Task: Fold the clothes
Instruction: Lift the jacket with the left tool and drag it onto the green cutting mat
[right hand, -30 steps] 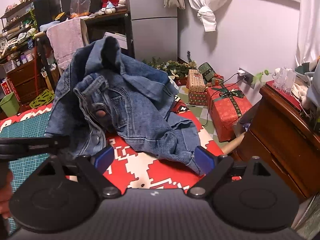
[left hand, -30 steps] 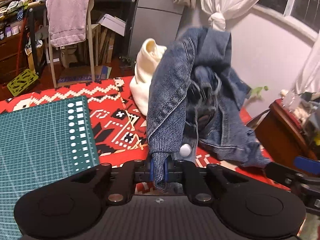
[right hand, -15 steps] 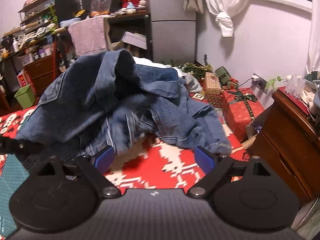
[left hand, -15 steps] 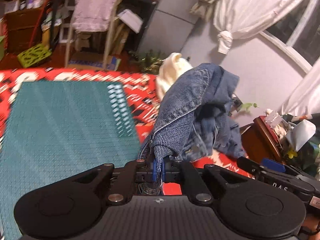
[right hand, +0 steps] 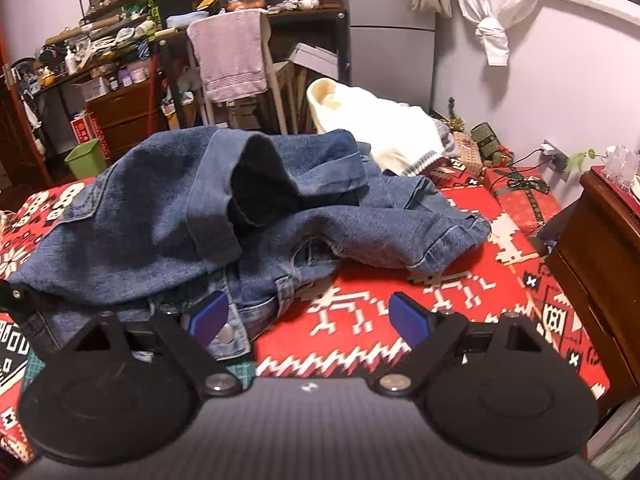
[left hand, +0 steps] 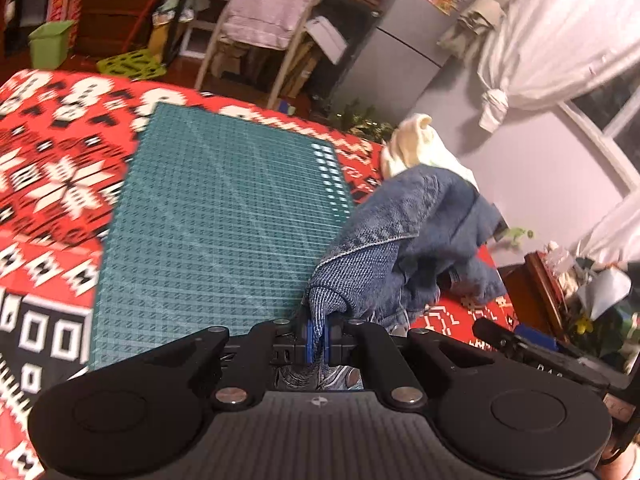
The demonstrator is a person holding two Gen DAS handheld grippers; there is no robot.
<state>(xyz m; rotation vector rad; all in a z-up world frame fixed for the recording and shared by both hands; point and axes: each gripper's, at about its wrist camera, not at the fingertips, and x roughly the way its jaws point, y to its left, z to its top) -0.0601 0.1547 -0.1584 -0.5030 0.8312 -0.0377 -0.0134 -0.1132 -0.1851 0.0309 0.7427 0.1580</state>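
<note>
Left wrist view: left gripper (left hand: pixel 316 338) pinches a hem or edge of the denim jacket (left hand: pixel 404 248), jaws pressed tight on cloth, probably to drag it toward the green cutting mat (left hand: pixel 224 224) at 10 o'clock. Right gripper (right hand: pixel 308 316) is spread wide, holding nothing, low beside the heap. Jacket lies bunched on the red patterned cloth (right hand: pixel 420 320), long axis roughly 9-to-3 in the right view, cuff toward 3. Cream sweater (right hand: pixel 380 128) sits behind at 1 o'clock.

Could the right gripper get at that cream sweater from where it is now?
Probably not directly: the right gripper is open, but the heaped denim jacket lies between it and the cream sweater.
</note>
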